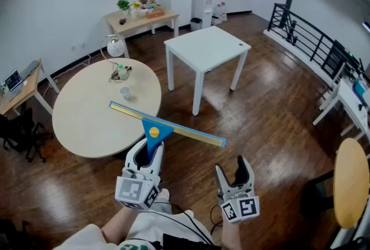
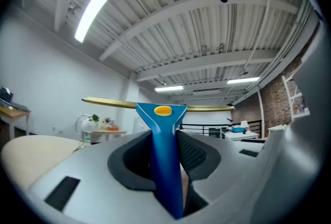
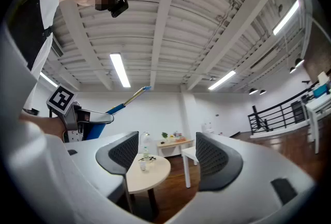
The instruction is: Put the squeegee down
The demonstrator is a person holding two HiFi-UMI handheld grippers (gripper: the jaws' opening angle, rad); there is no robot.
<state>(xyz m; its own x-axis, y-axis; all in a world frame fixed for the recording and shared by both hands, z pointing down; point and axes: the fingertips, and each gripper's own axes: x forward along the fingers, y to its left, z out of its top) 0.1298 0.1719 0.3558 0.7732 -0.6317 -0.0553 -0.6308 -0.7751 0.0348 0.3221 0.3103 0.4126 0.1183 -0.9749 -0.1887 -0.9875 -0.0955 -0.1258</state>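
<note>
A squeegee [image 1: 155, 130] with a blue handle, a yellow spot and a long gold blade is held in the air by my left gripper [image 1: 147, 153], which is shut on its handle. In the left gripper view the blue handle of the squeegee [image 2: 165, 150] stands up between the jaws, with the blade lying level across the top. The blade hangs over the near edge of the round beige table [image 1: 87, 122] and out over the floor. My right gripper [image 1: 236, 172] is open and holds nothing, to the right of the left one. In the right gripper view the squeegee [image 3: 124, 102] shows at upper left.
On the round table stand a small cup [image 1: 125, 93], a lamp [image 1: 114, 47] and small items [image 1: 119, 74]. A white square table [image 1: 206, 49] stands beyond, a wooden desk [image 1: 141, 19] with plants at the back wall. A black railing [image 1: 306, 35] runs along the right. Wooden floor lies between.
</note>
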